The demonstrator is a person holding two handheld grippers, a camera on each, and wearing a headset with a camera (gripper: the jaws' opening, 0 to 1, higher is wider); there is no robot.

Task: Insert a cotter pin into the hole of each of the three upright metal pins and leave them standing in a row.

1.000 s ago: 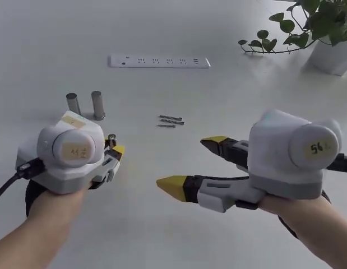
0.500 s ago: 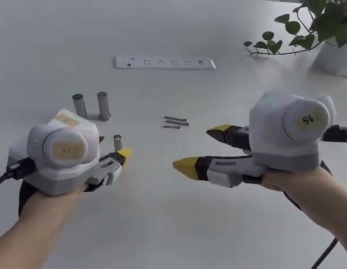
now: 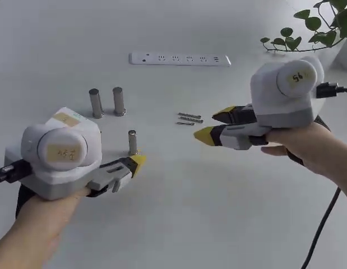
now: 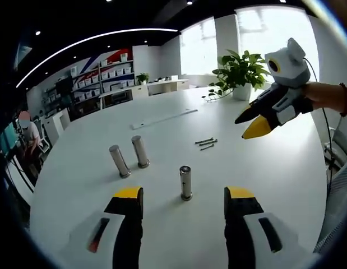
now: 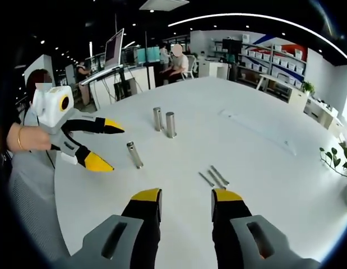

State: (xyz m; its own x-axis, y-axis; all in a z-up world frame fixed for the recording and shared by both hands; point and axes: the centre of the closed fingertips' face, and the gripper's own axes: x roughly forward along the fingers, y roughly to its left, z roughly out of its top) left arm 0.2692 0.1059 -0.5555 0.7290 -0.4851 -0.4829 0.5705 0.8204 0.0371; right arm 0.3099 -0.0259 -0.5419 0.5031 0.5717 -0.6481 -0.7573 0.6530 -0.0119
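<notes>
The left claw [image 5: 114,148] is open and aims at the near pin [image 3: 132,142] — to steady it, I think. That pin stands straight up on the tabletop [image 3: 218,213], apart from the two other pins [image 3: 107,102]. The right claw [image 3: 209,125] is open too, near the cotter pins [image 3: 187,119] — they lie flat, side by side.

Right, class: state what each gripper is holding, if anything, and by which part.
Nothing is held. Both the left gripper and the right gripper have open, empty jaws; the nearest metal pin stands untouched.
</notes>
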